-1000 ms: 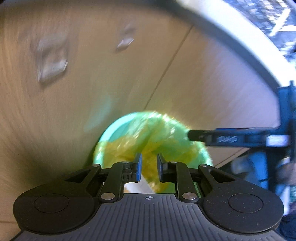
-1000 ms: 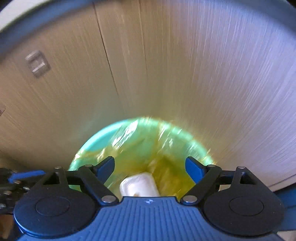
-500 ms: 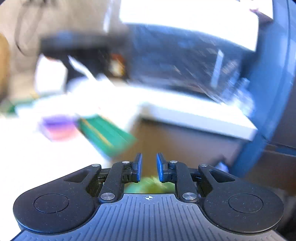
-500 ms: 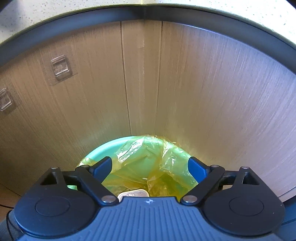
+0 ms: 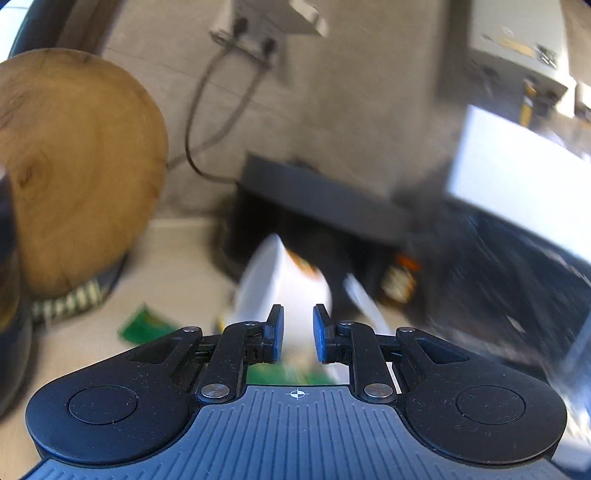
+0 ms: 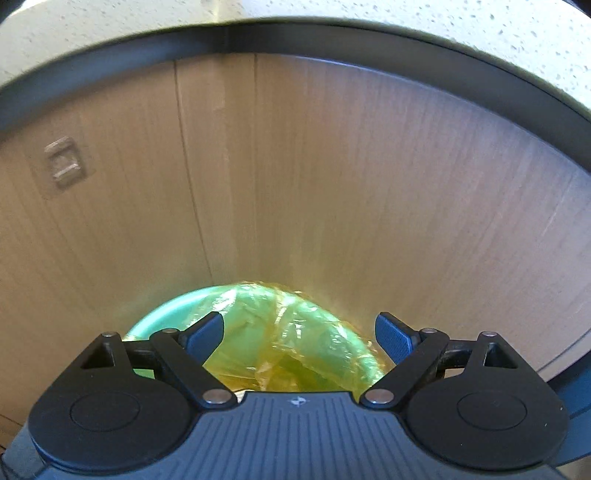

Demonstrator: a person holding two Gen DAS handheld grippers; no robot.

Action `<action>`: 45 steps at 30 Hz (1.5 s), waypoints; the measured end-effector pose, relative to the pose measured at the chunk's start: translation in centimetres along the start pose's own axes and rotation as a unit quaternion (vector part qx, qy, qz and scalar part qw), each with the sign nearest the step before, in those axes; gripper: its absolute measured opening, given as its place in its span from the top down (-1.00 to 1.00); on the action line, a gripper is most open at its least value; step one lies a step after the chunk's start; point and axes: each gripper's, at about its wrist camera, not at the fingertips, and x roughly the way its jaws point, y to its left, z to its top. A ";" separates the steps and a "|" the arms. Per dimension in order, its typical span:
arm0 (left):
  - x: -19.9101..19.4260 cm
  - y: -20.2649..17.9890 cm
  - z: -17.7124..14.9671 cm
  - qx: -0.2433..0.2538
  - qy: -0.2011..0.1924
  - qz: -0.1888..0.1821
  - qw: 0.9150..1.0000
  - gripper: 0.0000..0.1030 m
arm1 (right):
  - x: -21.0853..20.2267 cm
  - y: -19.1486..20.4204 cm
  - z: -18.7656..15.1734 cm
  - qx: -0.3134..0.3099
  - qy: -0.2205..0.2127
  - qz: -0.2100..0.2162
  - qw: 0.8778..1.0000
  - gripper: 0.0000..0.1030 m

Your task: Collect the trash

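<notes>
Trash on the counter shows ahead of the left gripper [image 5: 298, 334]: a white cup-like item [image 5: 291, 291], blurred, lies just beyond the fingertips and partly behind the narrow gap between them, and a green wrapper [image 5: 142, 326] lies flat to the lower left of the fingers, with more green showing directly under the jaws. The left jaws stand narrow with nothing pressed between the pads (the white item is behind them, not in them). To the far left of this gripper a round wooden board [image 5: 77, 166] stands on edge, and past the white item sits a dark appliance [image 5: 317, 206] with a cable [image 5: 195, 125] running up the wall to a socket; the right side of this view is too smeared to read. The right gripper [image 6: 298, 332] points down over a teal bin [image 6: 162, 314] lined with a yellow-green bag [image 6: 291, 332], which sits directly below and between its fingers against a wood-grain cabinet front [image 6: 369, 184]. Its jaws are spread wide and empty, the blue pads [image 6: 395, 336] well apart either side of the bag's mouth. A small clear adhesive hook [image 6: 64, 166] is stuck to the cabinet up and to the left of this gripper, and a speckled countertop edge [image 6: 406, 14] runs across above it.
</notes>
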 end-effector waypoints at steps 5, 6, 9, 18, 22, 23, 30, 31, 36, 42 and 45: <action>6.5 0.4 1.5 0.019 0.014 0.041 0.999 0.62 | 0.0 -0.3 -0.1 0.001 0.000 -0.011 1.000 -0.74; 7.5 0.5 1.5 0.012 0.023 0.042 0.999 0.62 | 0.1 -0.6 -0.1 0.004 0.004 -0.010 1.000 -0.74; 8.9 0.9 1.2 -0.033 0.030 0.010 0.999 0.61 | 1.0 -1.0 -0.1 0.013 0.021 -0.011 1.000 -0.74; 12.9 -1.4 0.5 0.030 0.040 -0.026 0.998 0.55 | 2.1 -1.4 -0.2 0.016 0.044 -0.002 0.999 -0.74; 16.2 -1.2 -1.0 -0.003 0.169 -0.064 0.984 0.58 | 2.3 -2.0 -0.1 0.030 0.050 0.004 0.998 -0.73; 16.4 -1.1 -1.1 -0.013 0.170 -0.065 0.983 0.56 | 2.2 -2.1 0.0 0.037 0.049 0.009 0.998 -0.71; 10.4 -0.7 0.5 0.000 0.077 -0.046 0.996 0.82 | -3.5 -3.2 3.5 0.086 -0.028 0.040 0.995 -0.51; 9.4 -0.7 0.6 0.001 0.076 -0.053 0.996 0.81 | -4.8 -3.1 4.5 0.091 -0.046 0.050 0.994 -0.51; 2.9 -0.1 0.8 0.033 0.050 -0.067 0.996 0.81 | -12.0 -0.5 10.0 0.056 -0.138 0.095 0.984 -0.51; -4.6 1.6 2.9 0.007 0.007 -0.041 0.999 0.81 | -19.0 5.9 13.7 -0.016 -0.198 0.168 0.965 -0.51; -8.1 1.4 2.8 0.023 0.022 -0.023 0.999 0.81 | -21.0 9.1 14.4 -0.050 -0.204 0.209 0.955 -0.51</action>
